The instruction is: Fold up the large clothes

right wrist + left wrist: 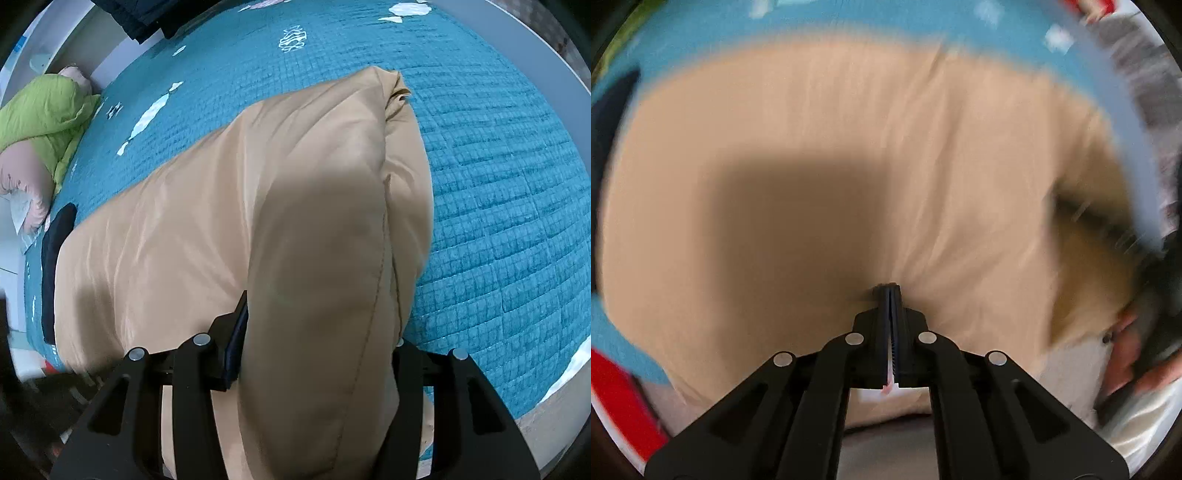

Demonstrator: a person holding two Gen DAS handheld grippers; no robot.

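- The tan padded garment [207, 229] lies spread across the teal quilted bedspread [498, 184], taking up most of the bed's near side, its smooth shell creased lengthwise.
- The left gripper [888, 290] points steeply down over the garment's middle, fingers pressed together; whether they pinch any of the fabric under their tips I cannot tell. A small white and pink scrap shows low in the slit between them, too small to name.
- That gripper's broad shadow falls on the fabric just to the left of the tips.
- The right gripper [317, 314] has a thick stitched fold of the same garment standing up between its fingers. The left finger [240, 332] sits against the fold's side; the right finger is hidden behind the cloth, only its pivot links showing. The fingers stand well apart, and whether they press on the fold cannot be made out.
- The fold runs away from that gripper to a bunched corner far up the bed, resting on the bedspread.
- The left view is badly smeared: the bedspread is a blue band around the tan, and at the right edge a dark furry trim and what seems a hand on a black handle are only roughly readable.
- At the far left of the right view a green and pink bundle [40, 122] lies by the bed's edge, and a dark cloth [55, 258] peeks from under the garment's left side. Both are cut off or partly covered.
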